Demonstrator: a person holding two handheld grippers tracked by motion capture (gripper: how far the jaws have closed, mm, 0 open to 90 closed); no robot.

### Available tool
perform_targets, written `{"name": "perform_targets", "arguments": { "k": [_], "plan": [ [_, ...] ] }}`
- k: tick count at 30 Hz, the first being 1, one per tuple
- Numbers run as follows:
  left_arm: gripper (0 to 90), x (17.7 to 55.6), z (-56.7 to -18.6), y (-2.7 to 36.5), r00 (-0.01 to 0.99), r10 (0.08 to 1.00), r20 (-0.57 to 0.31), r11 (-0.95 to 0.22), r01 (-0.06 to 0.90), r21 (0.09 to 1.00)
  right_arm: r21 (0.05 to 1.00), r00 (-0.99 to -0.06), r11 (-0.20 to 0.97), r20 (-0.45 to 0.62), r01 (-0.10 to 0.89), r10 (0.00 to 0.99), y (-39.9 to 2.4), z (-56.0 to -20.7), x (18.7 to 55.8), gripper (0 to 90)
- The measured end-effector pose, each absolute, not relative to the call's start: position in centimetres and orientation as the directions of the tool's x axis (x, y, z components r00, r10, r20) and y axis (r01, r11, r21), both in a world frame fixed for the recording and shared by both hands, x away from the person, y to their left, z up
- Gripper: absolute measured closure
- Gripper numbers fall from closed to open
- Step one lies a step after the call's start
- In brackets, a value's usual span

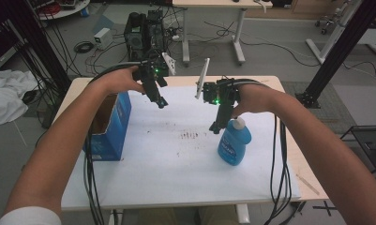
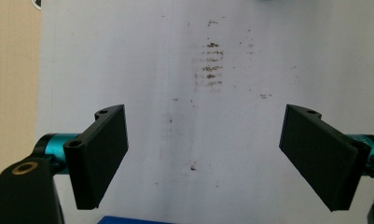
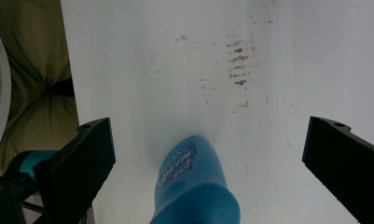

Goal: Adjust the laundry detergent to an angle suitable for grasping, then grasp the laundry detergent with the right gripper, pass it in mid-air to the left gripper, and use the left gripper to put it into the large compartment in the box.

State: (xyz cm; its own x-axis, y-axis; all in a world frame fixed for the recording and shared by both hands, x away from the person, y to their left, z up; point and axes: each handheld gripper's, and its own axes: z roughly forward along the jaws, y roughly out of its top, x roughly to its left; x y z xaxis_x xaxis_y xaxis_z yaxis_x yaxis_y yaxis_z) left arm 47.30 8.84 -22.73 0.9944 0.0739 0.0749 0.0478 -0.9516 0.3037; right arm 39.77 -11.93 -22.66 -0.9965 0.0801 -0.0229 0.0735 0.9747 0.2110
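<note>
My left gripper (image 2: 203, 158) hangs above the white sheet (image 2: 128, 56), its two black jaws spread wide with nothing between them. Rows of brown smudges (image 2: 211, 63) mark the sheet ahead of the jaws, with fainter specks scattered around. A strip of tan tabletop (image 2: 14, 70) runs along the sheet's left edge, and a blue edge (image 2: 128, 219) shows at the bottom.

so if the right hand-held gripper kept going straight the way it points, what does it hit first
Most likely the blue bottle: it stands between the open jaws of the right hand-held gripper, just ahead of them. Past it lies the white sheet with brown smudges. Depth is hard to judge.
</note>
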Motion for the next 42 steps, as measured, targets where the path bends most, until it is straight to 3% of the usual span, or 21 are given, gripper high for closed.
{"name": "perform_targets", "arguments": {
  "k": [42],
  "plan": [
    [15.4,46.2,-22.3,8.4,0.994,0.070,0.088,-0.956,0.042,0.290,0.238,-0.995,0.968,-0.041,0.077,0.089,-12.9,-21.3,38.0,1.3]
  ]
}}
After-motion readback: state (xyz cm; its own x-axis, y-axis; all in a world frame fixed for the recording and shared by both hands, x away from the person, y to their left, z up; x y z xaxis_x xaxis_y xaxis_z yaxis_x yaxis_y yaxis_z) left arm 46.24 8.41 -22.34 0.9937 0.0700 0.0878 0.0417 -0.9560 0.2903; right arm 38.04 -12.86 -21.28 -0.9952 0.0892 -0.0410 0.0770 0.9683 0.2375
